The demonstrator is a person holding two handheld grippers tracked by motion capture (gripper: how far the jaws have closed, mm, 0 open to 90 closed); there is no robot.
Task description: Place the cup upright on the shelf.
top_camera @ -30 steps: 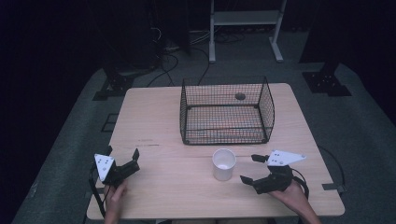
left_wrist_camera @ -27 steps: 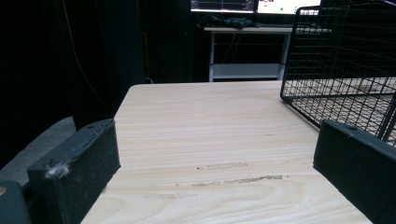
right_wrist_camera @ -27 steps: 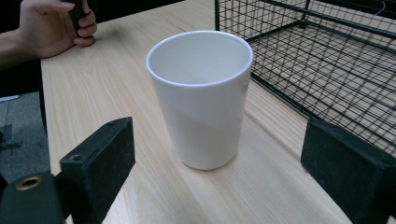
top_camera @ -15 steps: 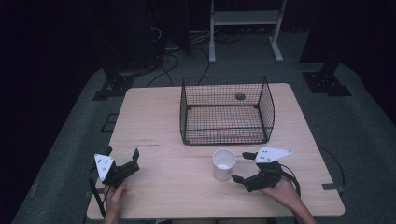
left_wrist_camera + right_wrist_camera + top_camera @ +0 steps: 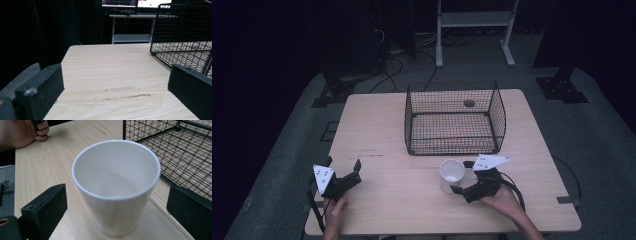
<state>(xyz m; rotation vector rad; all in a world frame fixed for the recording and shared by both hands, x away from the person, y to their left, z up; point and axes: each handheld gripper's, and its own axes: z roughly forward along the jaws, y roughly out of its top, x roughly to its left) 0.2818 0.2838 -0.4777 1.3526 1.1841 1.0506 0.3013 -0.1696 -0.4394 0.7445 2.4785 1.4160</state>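
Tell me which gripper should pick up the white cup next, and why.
Right. The right gripper sits beside the white cup, its jaws, which have just been opening, wide apart with the cup between them, not yet pressing. The left gripper rests open near the table's far-left corner, facing bare wood.

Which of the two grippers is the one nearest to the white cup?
The right gripper. Its open jaws stand on either side of the white cup, not pressing it, and have just been opening. The left gripper rests far from the cup, near the table's left corner.
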